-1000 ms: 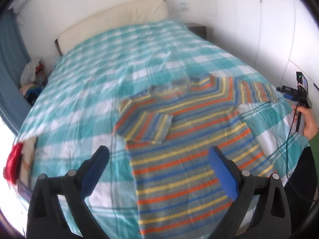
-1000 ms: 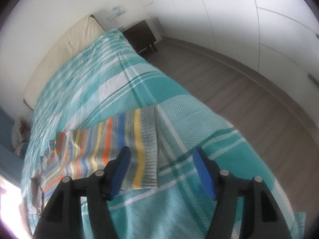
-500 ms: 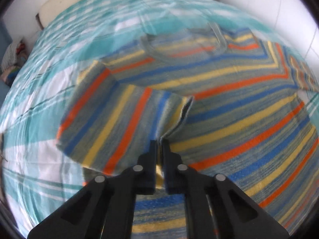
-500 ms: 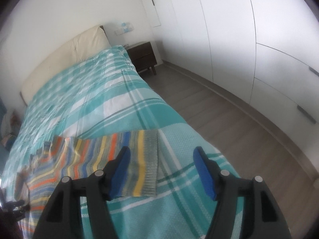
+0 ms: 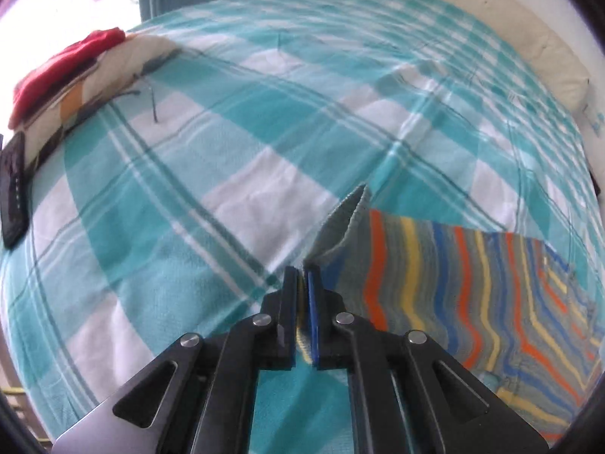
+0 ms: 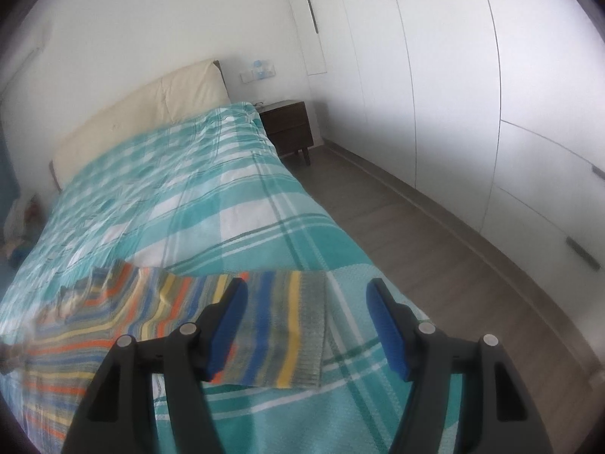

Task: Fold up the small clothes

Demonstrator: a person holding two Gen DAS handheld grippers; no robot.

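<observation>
Striped sweater (image 5: 472, 287) spread flat on teal plaid bedspread (image 5: 234, 159), toward its foot end. Left gripper (image 5: 302, 283) clenched on sweater's sleeve cuff, grey ribbed edge poking up just past fingertips. Right gripper (image 6: 306, 325) released, jaws apart, hovering above sweater's other sleeve (image 6: 280, 325), nothing between pads. Folded clothes stack with red top (image 5: 68, 60) well apart from sweater, at bedspread's far edge. Dark nightstand (image 6: 287, 125) far from sweater, beside headboard.
</observation>
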